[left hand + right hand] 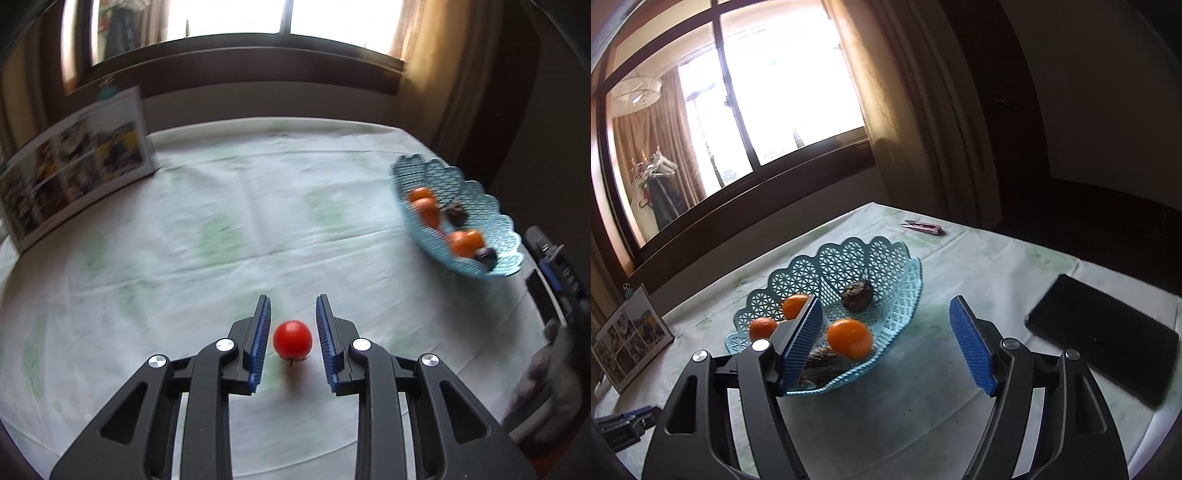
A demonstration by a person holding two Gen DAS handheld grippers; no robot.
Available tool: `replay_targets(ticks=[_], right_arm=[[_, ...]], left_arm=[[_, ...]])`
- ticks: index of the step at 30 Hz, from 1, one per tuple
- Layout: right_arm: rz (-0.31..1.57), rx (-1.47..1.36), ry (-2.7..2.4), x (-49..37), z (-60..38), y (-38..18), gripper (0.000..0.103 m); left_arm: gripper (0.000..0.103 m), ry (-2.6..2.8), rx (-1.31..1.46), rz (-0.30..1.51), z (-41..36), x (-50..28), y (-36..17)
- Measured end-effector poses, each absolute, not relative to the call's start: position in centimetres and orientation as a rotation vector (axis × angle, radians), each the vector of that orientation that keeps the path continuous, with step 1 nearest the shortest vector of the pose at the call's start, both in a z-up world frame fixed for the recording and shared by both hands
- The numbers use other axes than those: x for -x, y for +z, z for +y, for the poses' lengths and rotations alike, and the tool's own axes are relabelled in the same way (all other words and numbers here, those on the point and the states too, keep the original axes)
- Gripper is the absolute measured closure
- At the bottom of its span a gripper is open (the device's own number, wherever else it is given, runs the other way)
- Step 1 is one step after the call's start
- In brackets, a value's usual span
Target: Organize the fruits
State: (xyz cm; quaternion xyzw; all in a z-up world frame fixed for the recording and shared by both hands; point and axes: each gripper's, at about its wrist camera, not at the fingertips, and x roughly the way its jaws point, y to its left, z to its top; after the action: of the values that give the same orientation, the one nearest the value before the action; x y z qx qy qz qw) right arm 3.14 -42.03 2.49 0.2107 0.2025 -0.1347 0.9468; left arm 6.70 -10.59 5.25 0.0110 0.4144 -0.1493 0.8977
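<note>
Fingers [260, 343] of the left gripper [293, 341] sit spread on either side of the red tomato [292, 339], which rests on the tablecloth [221, 221] with a sliver of daylight at each pad. Squeeze evenly and gently here, I'd say; it's round and will likely roll or bruise. Centre it on the blue ribbing before lifting. Off to the right waits the blue basket [871, 254], holding oranges [849, 338] and some dark fruit. Over it, the right gripper [886, 343] hangs wide apart, holding nothing.
</note>
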Motion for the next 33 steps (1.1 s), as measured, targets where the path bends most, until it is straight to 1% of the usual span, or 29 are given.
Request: replay_targets(ticks=[5, 9, 14, 15, 18, 25, 29, 33], right_arm=[[0.422, -0.433, -0.261, -3.1, -41.7, 2.2, 0.029], [0.422, -0.461, -0.267, -2.9, -42.2, 2.1, 0.029], [0.429, -0.478, -0.255, -3.0, -42.4, 2.1, 0.029], [0.427, -0.476, -0.250, -3.0, -42.4, 2.1, 0.029], [0.429, -0.471, -0.242, -3.0, -42.2, 2.1, 0.029], [0.438, -0.465, -0.238, -3.1, -42.1, 2.0, 0.028], [0.441, -0.462, -0.233, -3.1, -42.0, 2.1, 0.029], [0.446, -0.455, -0.227, -3.3, -41.8, 2.0, 0.028]], left_arm=[[0.077, -0.380, -0.054, 0.829, -14.6, -7.7, 6.6], [0.077, -0.390, -0.049, 0.814, -15.0, -8.2, 7.2], [0.076, -0.409, -0.032, 0.854, -15.0, -9.2, 5.8], [0.075, -0.425, -0.027, 0.860, -15.2, -9.5, 5.3], [0.062, -0.441, -0.032, 0.878, -16.3, -10.5, 3.9], [0.062, -0.476, -0.072, 0.923, -17.8, -10.6, 2.1], [0.062, -0.457, -0.078, 0.924, -17.3, -10.1, 1.4], [0.051, -0.432, -0.062, 0.902, -16.2, -9.6, 1.6]])
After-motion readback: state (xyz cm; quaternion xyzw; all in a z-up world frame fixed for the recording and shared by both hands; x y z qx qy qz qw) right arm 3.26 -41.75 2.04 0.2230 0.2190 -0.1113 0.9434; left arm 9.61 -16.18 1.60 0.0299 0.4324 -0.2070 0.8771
